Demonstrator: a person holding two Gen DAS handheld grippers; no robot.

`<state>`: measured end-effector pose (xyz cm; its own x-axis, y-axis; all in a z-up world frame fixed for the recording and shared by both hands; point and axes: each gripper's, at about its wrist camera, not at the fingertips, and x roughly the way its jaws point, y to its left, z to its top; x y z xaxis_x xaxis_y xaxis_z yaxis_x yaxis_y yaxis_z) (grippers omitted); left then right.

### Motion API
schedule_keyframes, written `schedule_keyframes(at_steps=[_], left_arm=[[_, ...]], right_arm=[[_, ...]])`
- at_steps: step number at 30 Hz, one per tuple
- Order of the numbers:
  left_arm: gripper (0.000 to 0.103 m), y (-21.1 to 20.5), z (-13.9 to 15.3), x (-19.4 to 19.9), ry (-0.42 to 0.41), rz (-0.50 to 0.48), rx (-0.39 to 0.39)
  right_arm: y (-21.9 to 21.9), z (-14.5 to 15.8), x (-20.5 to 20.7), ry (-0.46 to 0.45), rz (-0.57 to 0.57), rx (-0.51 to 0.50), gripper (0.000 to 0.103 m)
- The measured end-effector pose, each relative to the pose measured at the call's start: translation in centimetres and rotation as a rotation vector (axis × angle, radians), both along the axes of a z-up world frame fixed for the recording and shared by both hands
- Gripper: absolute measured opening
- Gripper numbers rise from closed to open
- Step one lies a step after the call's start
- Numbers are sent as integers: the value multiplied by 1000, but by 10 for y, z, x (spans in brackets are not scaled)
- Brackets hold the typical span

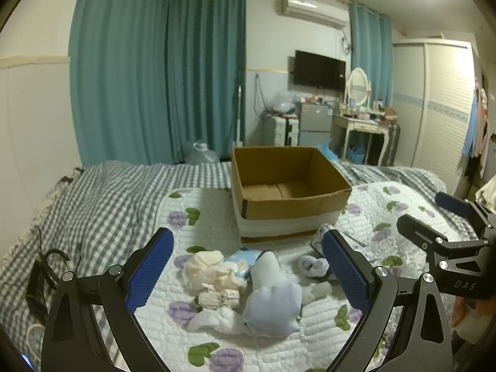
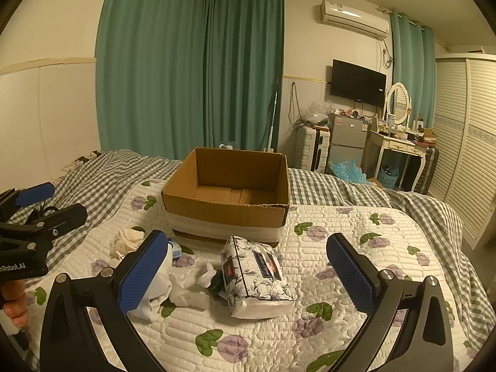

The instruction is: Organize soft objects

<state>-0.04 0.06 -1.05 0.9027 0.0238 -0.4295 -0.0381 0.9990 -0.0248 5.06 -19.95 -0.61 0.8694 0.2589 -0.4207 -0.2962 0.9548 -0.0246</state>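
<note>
An open cardboard box (image 1: 288, 183) stands empty on the quilted floral bedspread (image 1: 198, 210); it also shows in the right wrist view (image 2: 229, 183). In front of it lies a pile of soft things: a cream cloth (image 1: 210, 274), a pale blue sock (image 1: 272, 300) and white socks (image 1: 214, 322). A floral tissue pack (image 2: 255, 276) lies before my right gripper (image 2: 248, 276), which is open and empty. My left gripper (image 1: 248, 276) is open and empty, just above the pile. The cream cloth (image 2: 127, 241) and white socks (image 2: 183, 291) show left of the tissue pack.
A grey checked sheet (image 1: 102, 198) covers the bed around the quilt. A black cable and device (image 1: 40, 276) lie at the left bed edge. Beyond the bed stand teal curtains (image 1: 155, 77), a small fridge (image 1: 314, 124), a dressing table (image 1: 362, 124) and a wardrobe (image 1: 434, 108).
</note>
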Motion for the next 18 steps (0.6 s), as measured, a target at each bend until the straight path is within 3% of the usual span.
schedule_keyframes(at_steps=[11, 18], left_arm=[[98, 7, 7, 0, -31, 8, -22], [97, 4, -26, 21, 82, 18, -19]], right_arm=[[4, 2, -1, 0, 13, -14, 103], [9, -19, 18, 106, 15, -88, 103]])
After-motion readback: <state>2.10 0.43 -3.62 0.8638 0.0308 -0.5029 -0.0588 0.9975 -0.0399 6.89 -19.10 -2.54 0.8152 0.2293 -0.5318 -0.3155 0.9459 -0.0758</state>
